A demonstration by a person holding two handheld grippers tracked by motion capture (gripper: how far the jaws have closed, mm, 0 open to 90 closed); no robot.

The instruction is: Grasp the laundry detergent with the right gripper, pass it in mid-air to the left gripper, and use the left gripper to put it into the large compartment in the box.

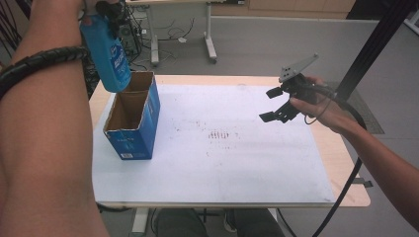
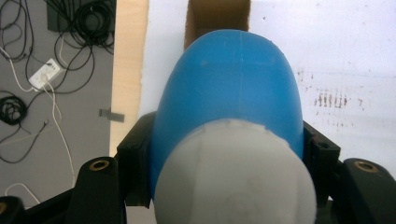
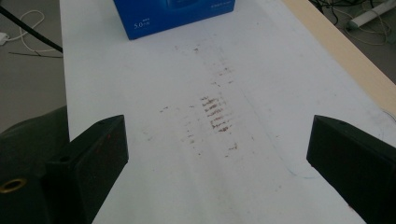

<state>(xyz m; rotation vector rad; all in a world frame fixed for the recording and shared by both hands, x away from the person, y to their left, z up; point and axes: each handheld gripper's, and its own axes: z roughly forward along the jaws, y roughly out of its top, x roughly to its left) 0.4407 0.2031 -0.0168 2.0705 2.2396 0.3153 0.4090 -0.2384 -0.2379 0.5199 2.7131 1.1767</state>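
We see the blue bottle (image 1: 107, 54) hanging base-down over the open cardboard box (image 1: 132, 118), pinched between the jaws of the left gripper (image 1: 109, 11) near its white cap (image 2: 233, 177). The box stands on the white mat (image 1: 222, 158) covering the wooden table (image 1: 346, 163), grey floor beyond. The right gripper (image 1: 276, 103) hovers above the mat, well apart, jaws spread and empty.

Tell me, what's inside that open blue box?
The blue box shows bare brown cardboard walls inside. Its bottom is in shadow, and the blue bottle hanging above covers one corner.
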